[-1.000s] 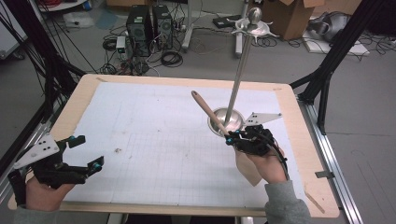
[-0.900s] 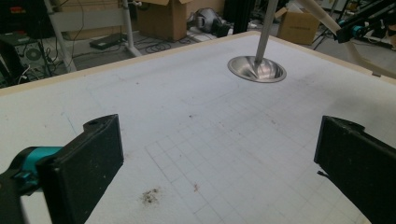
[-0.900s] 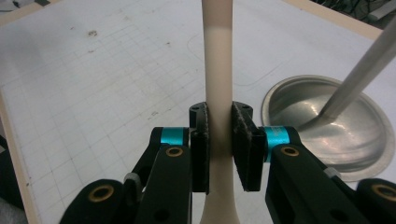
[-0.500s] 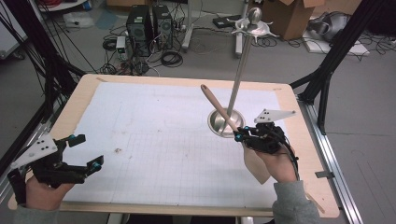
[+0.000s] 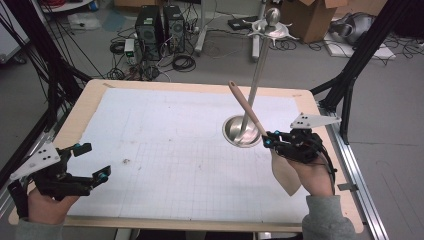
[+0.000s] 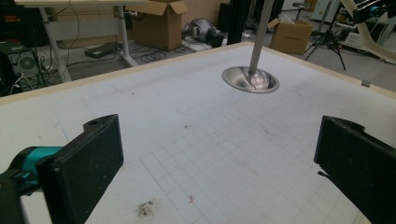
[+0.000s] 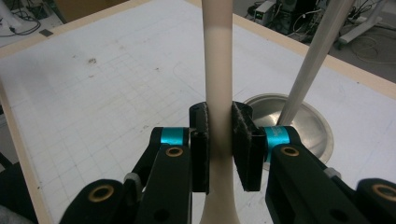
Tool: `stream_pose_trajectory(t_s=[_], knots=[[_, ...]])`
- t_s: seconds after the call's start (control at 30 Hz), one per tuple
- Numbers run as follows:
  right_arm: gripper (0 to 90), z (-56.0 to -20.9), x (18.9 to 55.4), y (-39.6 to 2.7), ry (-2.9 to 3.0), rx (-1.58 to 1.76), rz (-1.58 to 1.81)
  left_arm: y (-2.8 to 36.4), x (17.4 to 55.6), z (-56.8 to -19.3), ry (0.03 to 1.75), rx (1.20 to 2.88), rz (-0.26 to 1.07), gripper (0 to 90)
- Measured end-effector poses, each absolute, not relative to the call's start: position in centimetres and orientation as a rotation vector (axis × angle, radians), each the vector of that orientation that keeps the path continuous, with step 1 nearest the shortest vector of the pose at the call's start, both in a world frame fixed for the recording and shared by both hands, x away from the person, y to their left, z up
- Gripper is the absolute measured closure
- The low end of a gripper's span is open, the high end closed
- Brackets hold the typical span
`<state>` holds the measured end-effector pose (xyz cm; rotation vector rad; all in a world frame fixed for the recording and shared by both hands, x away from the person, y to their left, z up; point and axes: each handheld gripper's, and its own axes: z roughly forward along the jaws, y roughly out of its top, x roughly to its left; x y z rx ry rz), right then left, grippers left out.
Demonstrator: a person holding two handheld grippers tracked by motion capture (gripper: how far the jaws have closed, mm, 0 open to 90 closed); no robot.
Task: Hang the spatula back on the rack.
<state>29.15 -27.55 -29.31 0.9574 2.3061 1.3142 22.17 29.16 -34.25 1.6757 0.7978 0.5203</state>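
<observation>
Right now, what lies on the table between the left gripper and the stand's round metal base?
Nothing stands between the left gripper and the metal base: bare white grid mat with a small dark smudge, seen in the high and left gripper views.

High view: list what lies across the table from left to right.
Left tongs → small dark smudge on the gridded mat → round metal base of the upright stand → right tongs, shut on the wooden spatula.

Pale wooden spatula (image 5: 272,152), clamped mid-handle, tilted off the table; blade low, handle beside the stand pole (image 5: 257,70).
</observation>
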Motion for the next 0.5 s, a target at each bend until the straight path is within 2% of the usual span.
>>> stream_pose_trajectory(t_s=[0.5], knots=[[78.5,-27.5,28.3,-30.3,2.256,0.970,1.320,29.2,22.2,-34.2,0.800,1.678,0.520,1.7]])
